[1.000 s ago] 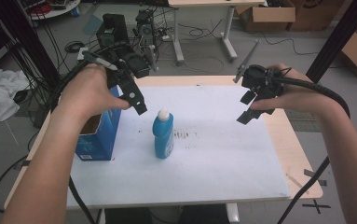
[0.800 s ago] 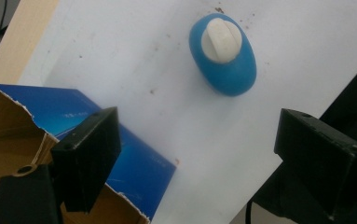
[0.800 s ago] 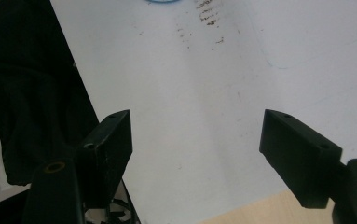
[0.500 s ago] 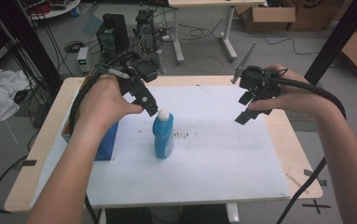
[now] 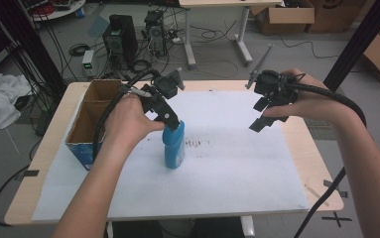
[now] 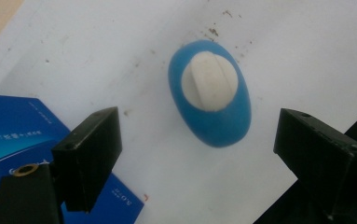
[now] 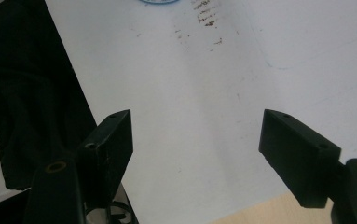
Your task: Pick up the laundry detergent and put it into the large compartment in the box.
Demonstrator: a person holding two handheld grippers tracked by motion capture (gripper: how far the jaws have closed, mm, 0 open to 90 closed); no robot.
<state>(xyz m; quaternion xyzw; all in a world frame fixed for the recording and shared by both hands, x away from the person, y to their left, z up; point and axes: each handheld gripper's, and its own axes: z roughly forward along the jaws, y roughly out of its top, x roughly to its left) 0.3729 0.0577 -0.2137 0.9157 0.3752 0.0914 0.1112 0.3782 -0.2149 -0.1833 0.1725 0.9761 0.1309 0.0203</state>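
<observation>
left gripper (image 6: 197, 140): fingers released, straddling white cap of upright blue bottle (image 6: 209, 98) just below them; looks lined up to grip its top | right gripper (image 7: 197, 149): fingers released, nothing between, parked over bare worktop (image 7: 223, 84) | open blue carton (image 5: 91, 126) beside bottle; likely the drop spot

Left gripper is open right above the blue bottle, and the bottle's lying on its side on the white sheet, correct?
Not quite. The blue bottle stands upright on the white sheet, as the high view shows. The left gripper is open above it, looking down on its white cap.
</observation>
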